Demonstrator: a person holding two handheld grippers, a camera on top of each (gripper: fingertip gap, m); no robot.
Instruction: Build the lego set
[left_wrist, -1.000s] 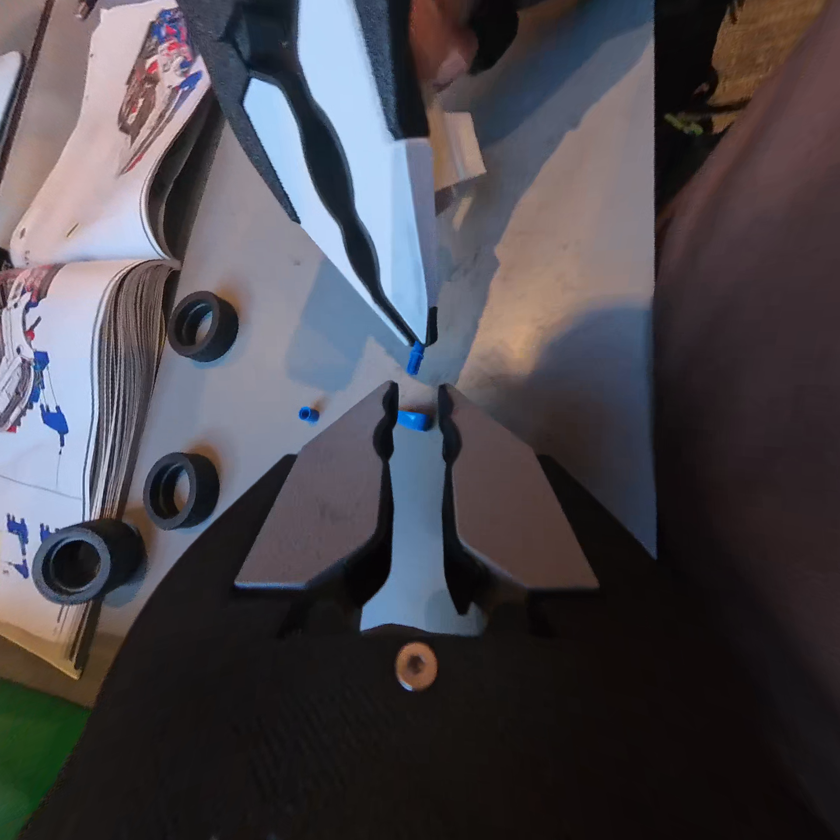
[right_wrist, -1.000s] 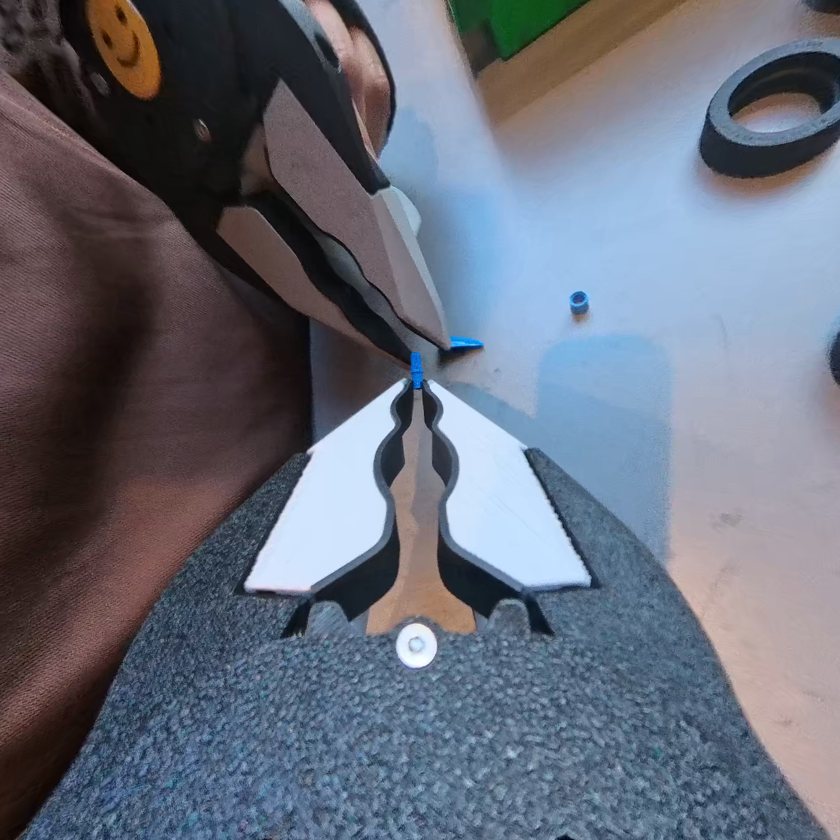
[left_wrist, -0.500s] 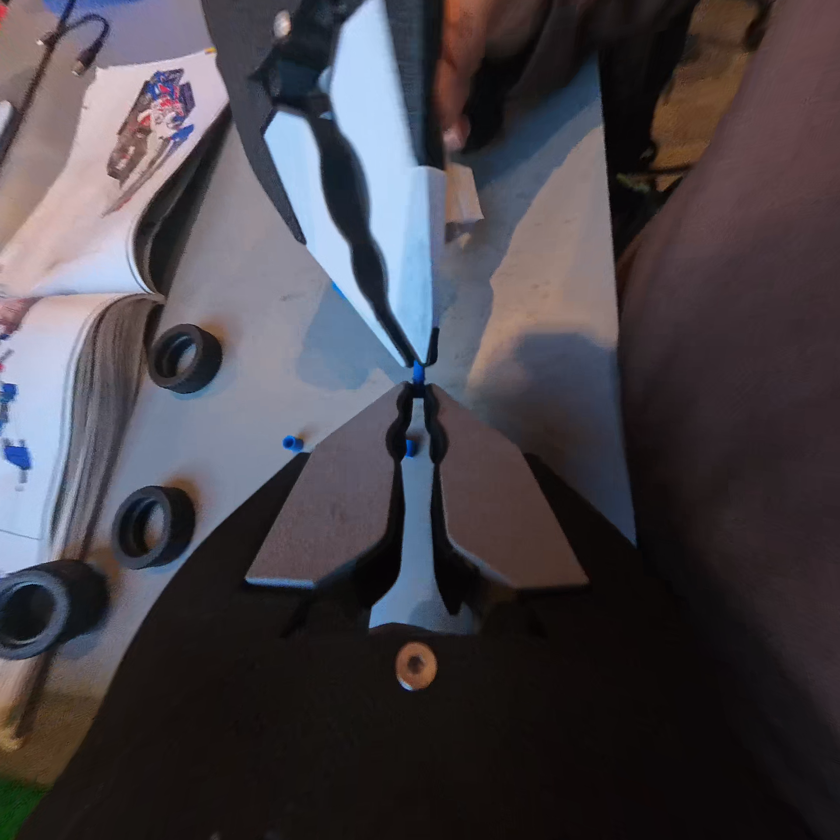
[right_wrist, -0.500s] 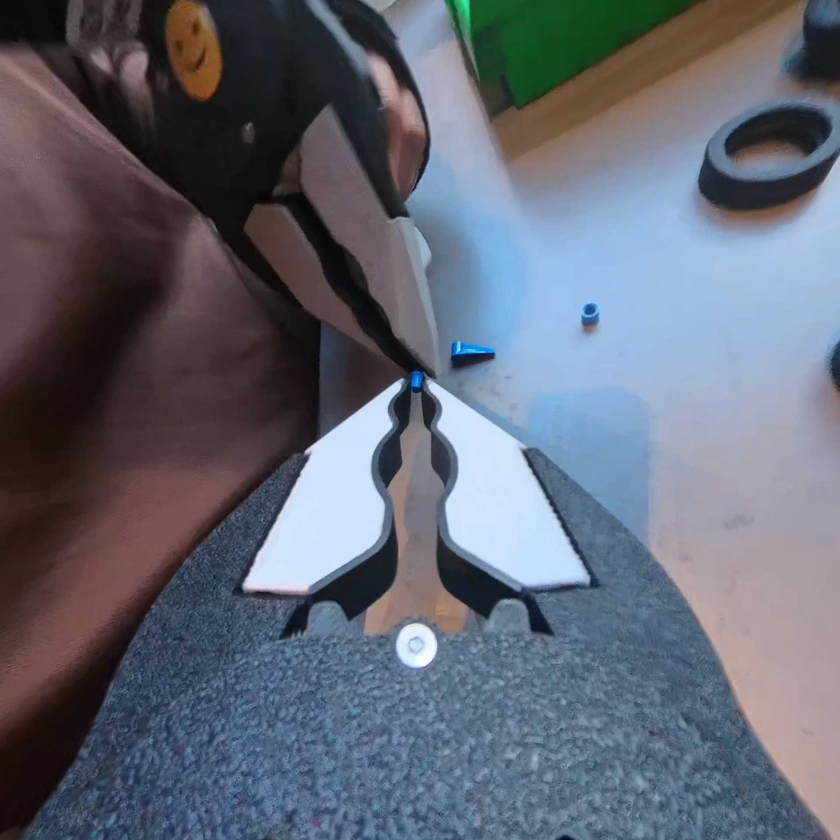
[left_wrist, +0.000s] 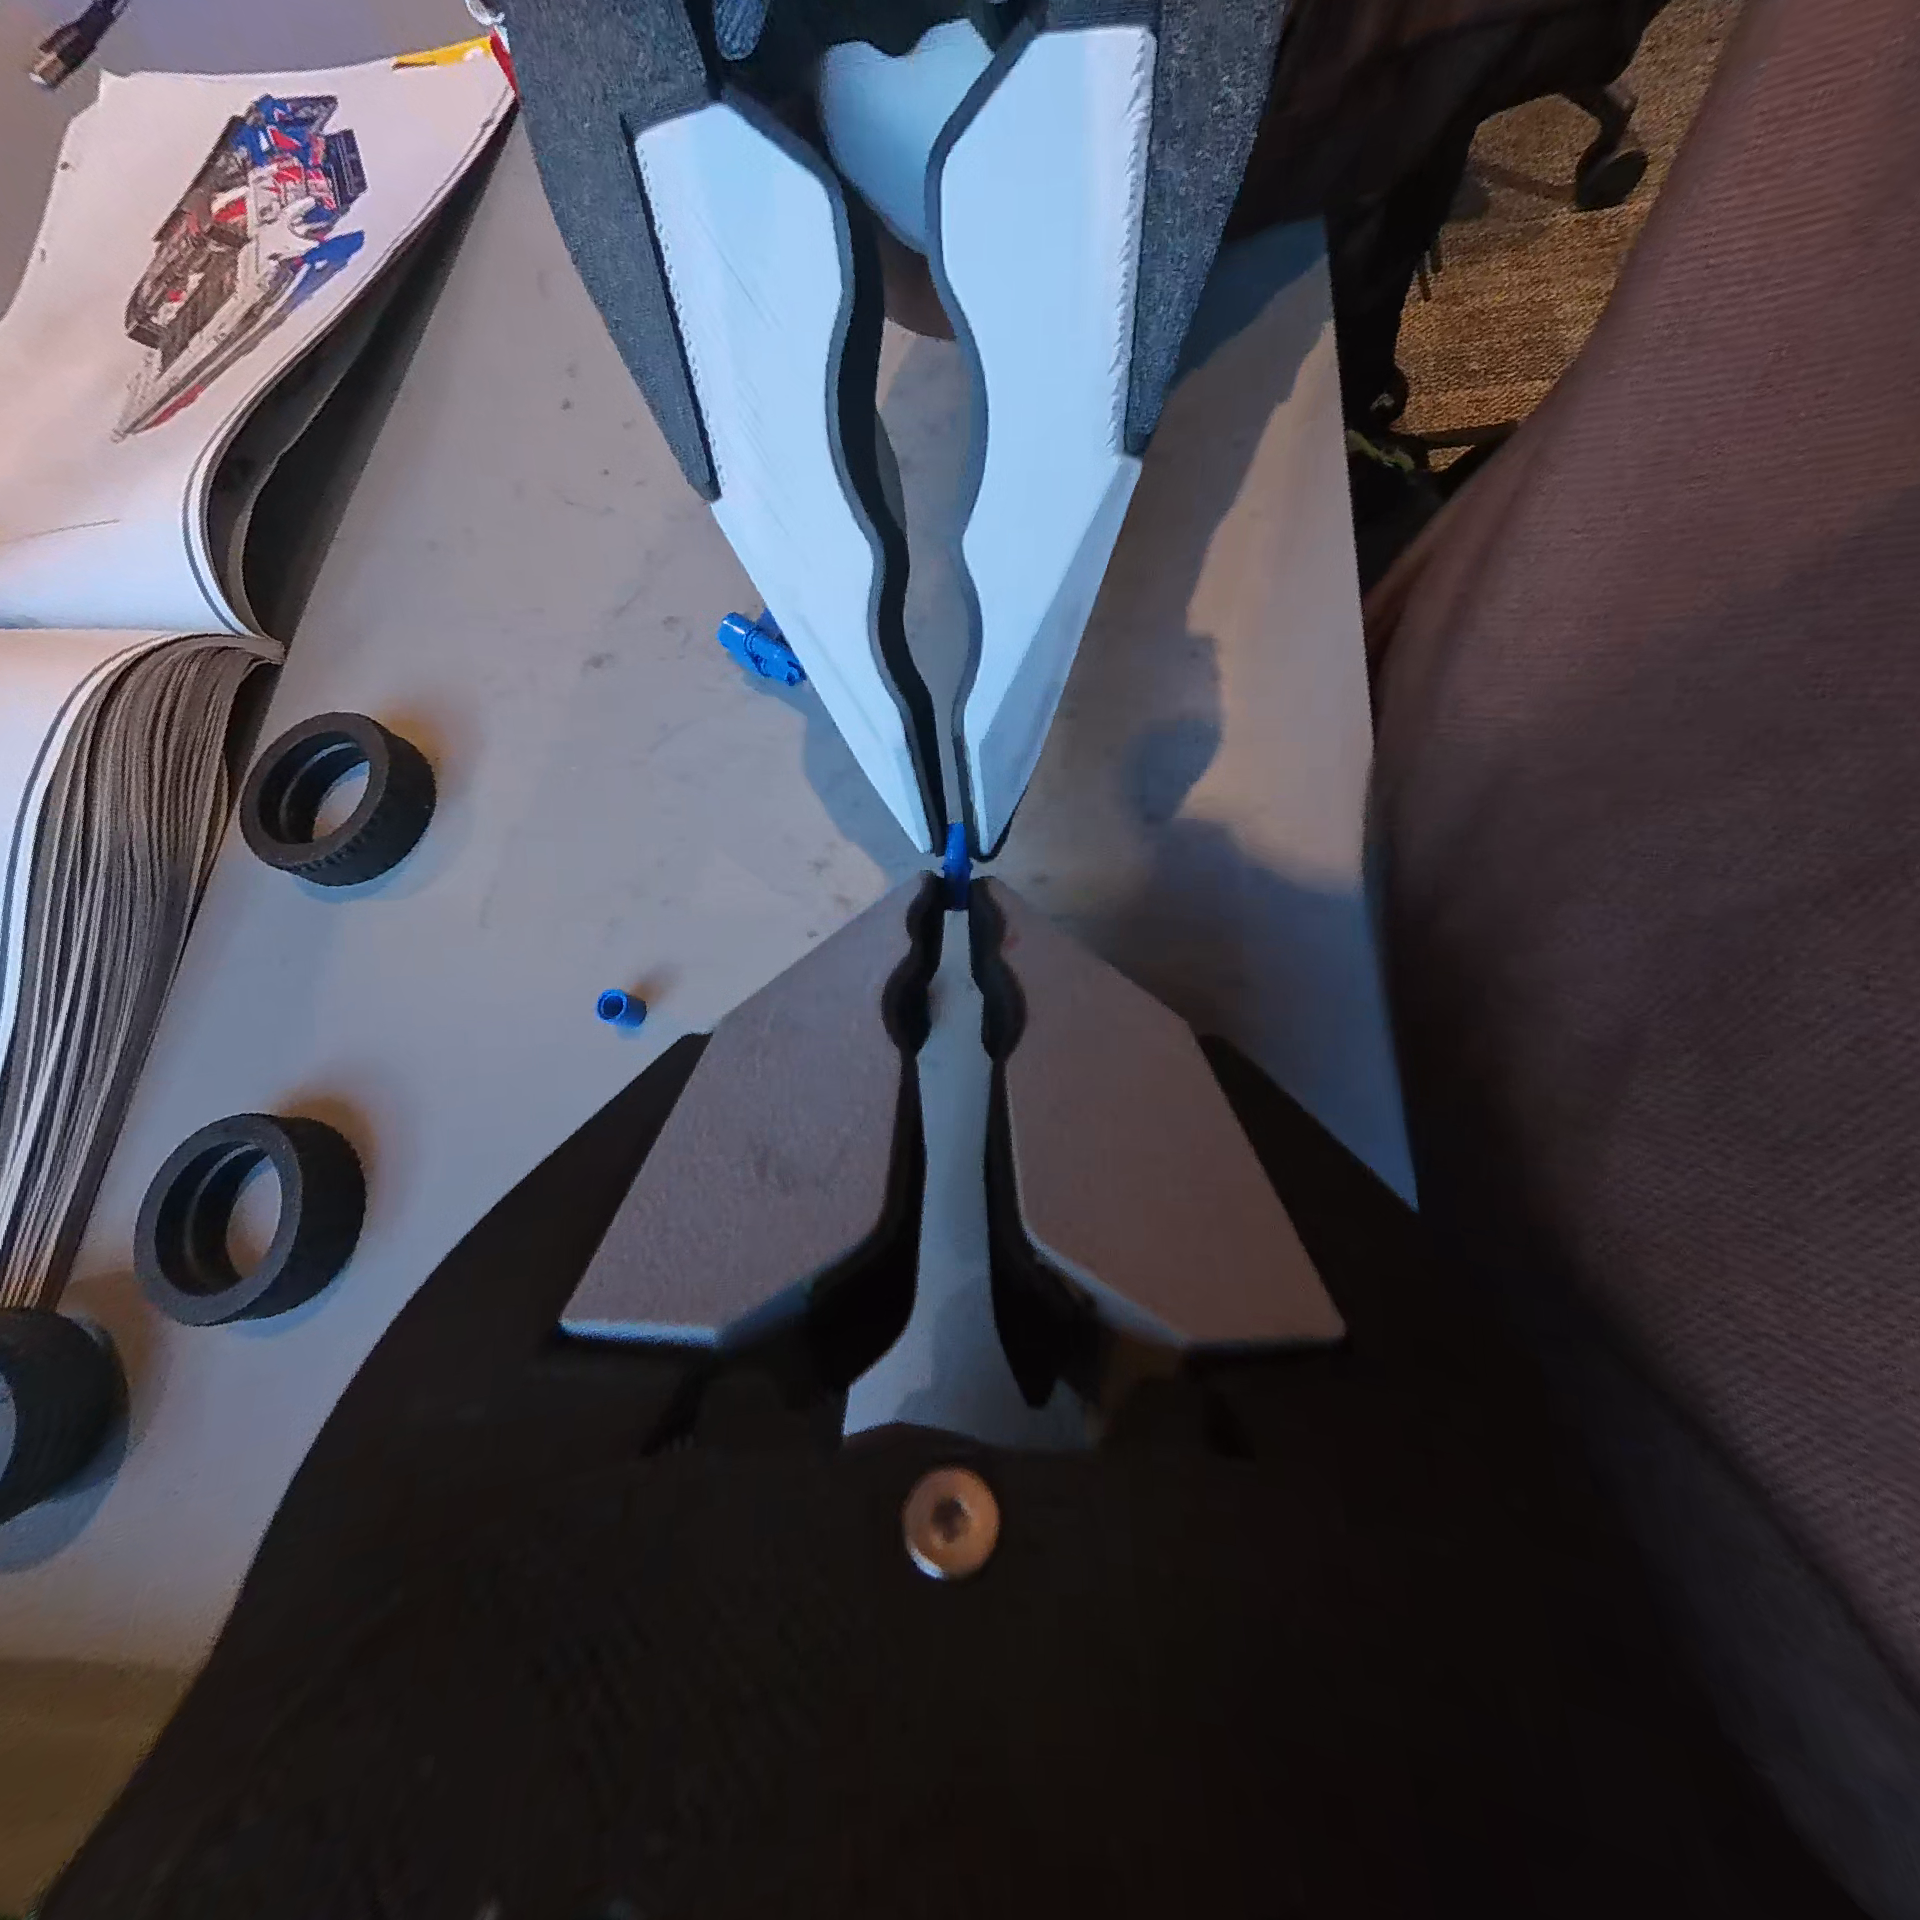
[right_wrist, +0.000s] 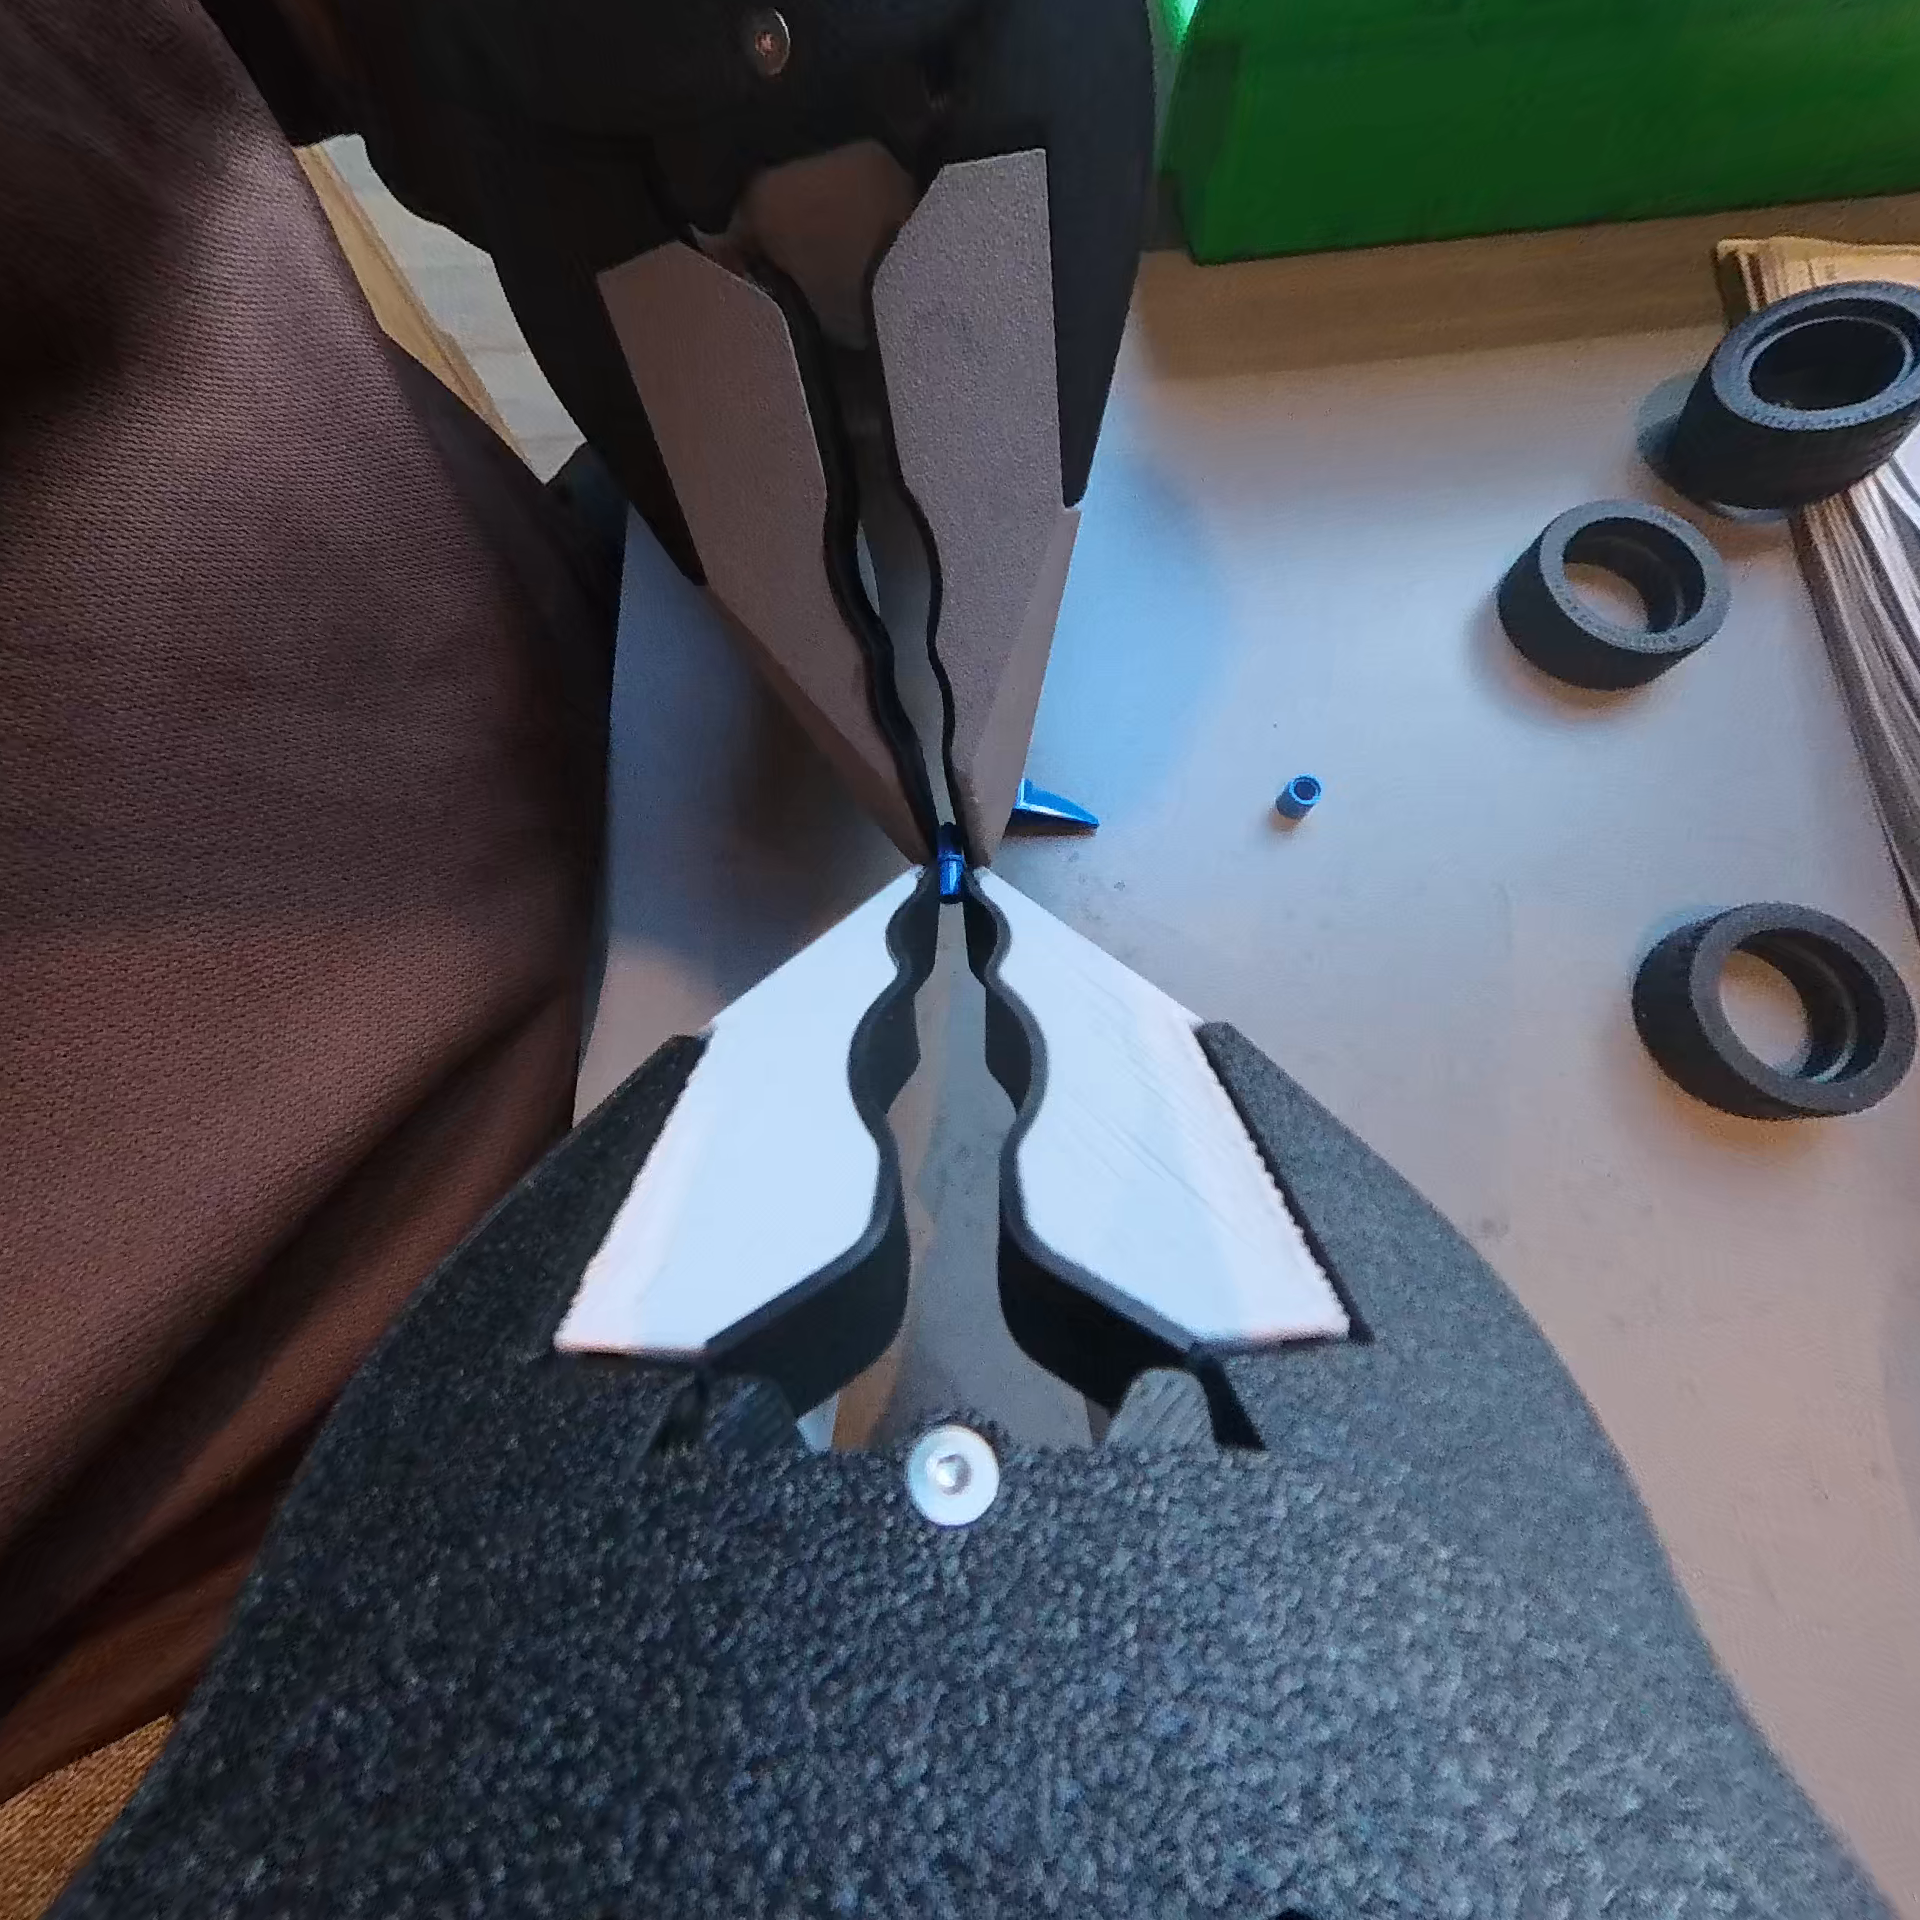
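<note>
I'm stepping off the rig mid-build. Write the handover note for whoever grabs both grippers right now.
Left gripper: shut on the small blue piece, tip to tip with the right gripper, which pinches its other end.
On the table: a blue pin, a small blue sleeve, three black tyres, e.g., and the open instruction book.
Done: nothing assembled shows.
Left: whether the pinched blue is one part or two being joined cannot be told; check, then carry on with the loose parts.

A tiny blue peg (left_wrist: 955, 858) is pinched at both ends between two gripper tips above the table. Nearby lie a blue connector (left_wrist: 758, 646), a small blue sleeve (left_wrist: 621, 1007), and three black tyres (right_wrist: 1612, 594).
</note>
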